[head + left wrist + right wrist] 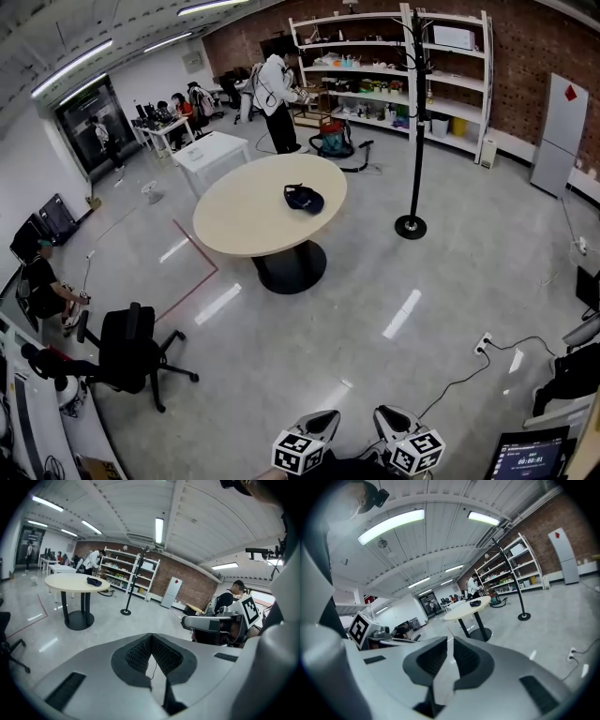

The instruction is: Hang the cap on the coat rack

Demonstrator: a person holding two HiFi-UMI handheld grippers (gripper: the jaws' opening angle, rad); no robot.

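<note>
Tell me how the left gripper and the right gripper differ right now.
The left gripper has its jaws shut, pads meeting at the tips; the right gripper has its jaws slightly apart, with floor showing through the gap. The left gripper is held at the person's left, the right gripper beside it. Both are empty, held low, far from the cap on the round table.

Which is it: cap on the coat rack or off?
Off: the cap lies on the round table, apart from the coat rack.
</note>
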